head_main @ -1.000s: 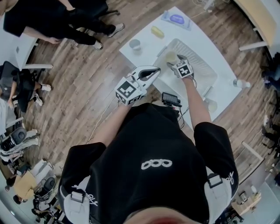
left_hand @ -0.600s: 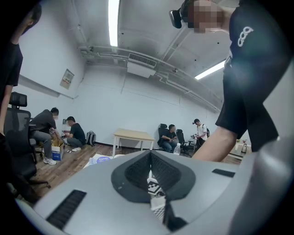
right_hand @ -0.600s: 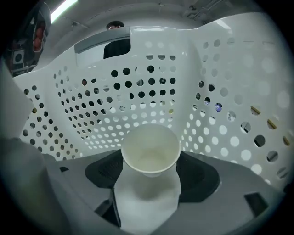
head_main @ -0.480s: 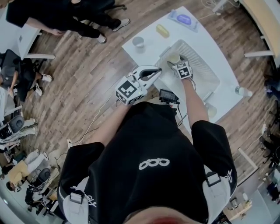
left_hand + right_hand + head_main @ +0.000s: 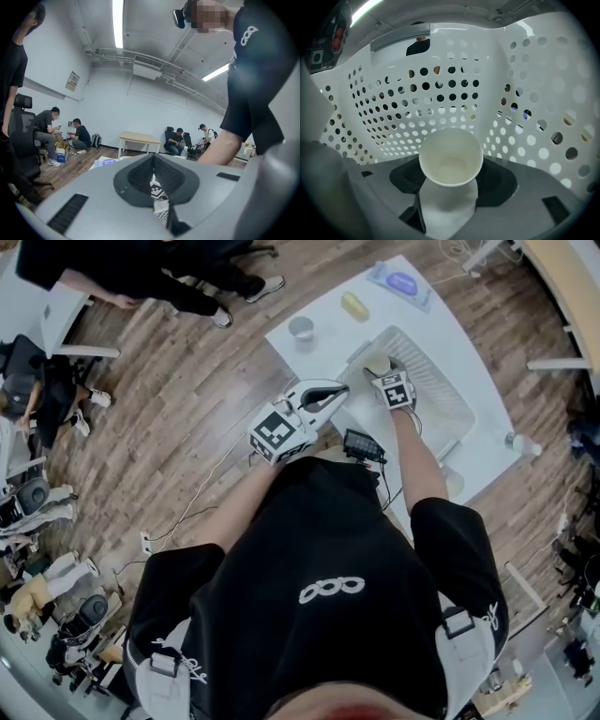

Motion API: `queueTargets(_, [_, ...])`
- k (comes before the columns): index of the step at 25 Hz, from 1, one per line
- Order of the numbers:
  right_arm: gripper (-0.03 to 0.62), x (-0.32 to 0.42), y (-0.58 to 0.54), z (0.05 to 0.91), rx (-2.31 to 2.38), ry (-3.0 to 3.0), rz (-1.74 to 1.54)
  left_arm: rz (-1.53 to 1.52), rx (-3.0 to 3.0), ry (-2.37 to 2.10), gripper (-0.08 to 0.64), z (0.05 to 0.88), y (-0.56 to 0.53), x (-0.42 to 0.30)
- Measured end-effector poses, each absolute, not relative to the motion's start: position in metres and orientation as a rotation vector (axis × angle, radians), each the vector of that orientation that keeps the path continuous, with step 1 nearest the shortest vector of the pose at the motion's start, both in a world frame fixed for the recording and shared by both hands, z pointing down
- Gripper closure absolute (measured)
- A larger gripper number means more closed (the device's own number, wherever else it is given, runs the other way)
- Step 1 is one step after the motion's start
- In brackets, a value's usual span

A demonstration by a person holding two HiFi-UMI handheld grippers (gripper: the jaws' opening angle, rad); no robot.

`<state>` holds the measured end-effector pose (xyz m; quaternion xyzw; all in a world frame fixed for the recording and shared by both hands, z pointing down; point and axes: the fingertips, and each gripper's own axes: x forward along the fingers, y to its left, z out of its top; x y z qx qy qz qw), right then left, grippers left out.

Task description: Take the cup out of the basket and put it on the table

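Right gripper view: right gripper (image 5: pixel 450 194) closing around the white cup (image 5: pixel 451 159) in the basket (image 5: pixel 393 117); left gripper (image 5: pixel 153 187) has jaws together.

In the head view the person's torso (image 5: pixel 328 587) is covering the table's (image 5: pixel 323 357) near edge, and a yellow thing (image 5: pixel 354 306) on it is showing too small to name. In the right gripper view the cup (image 5: pixel 450 159), sitting between the right gripper's (image 5: pixel 451 180) closing jaws, is running off the bottom edge and masking the pads. In the left gripper view the left gripper's (image 5: pixel 153 187) body is blocking nearly everything below it.
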<state>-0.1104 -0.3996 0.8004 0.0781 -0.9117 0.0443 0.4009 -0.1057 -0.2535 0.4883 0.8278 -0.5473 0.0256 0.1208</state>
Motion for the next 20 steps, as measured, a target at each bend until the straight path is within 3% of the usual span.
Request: queueTargets(20, [0.287, -0.103, -0.384, 0.717, 0.345, -2.357, 0.079, 0.009, 2.528, -1.434, 0.551, 0.481, -0.243, -0.131])
